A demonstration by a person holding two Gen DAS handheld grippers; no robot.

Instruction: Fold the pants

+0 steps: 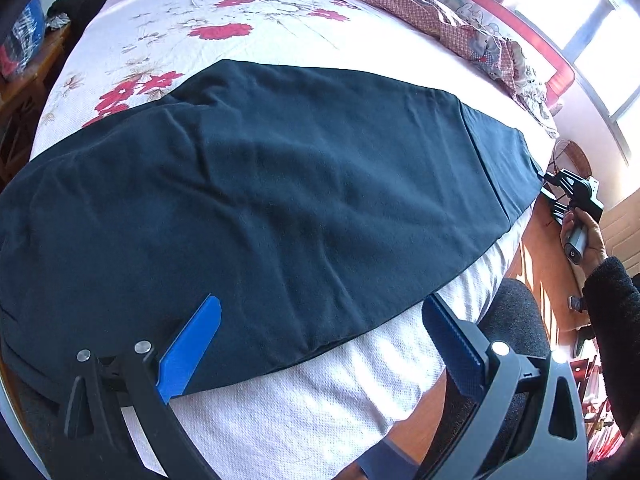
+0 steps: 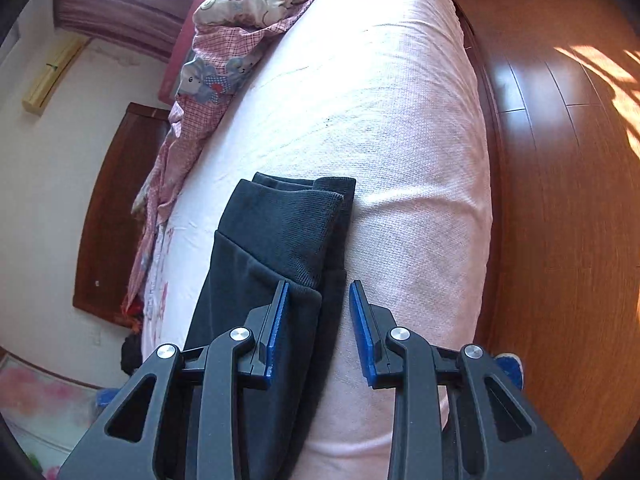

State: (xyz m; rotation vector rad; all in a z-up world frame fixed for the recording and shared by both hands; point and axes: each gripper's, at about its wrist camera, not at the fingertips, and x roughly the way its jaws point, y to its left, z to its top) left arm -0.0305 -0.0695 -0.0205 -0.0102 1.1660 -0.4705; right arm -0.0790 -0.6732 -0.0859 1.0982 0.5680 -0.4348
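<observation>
Pants (image 1: pixel 248 184): dark navy knit fabric, laid flat lengthwise across the white bedspread, legs stacked one upon the other. Minor creases across the surface. Ribbed cuffs (image 2: pixel 288 220) lie at one end, upper cuff slightly offset from the lower. Near long edge runs close to the mattress side

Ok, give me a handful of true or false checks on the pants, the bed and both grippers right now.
1. The dark pants lie spread on the bed. True.
2. The right gripper is clamped on the ribbed cuffs. False: its jaws stand apart, and nothing is pinched.
3. The left gripper is open above the pants' near edge. True.
4. The sheet is plain white all over. False: it bears red flowers.
5. The floor is carpeted. False: it is wood.
</observation>
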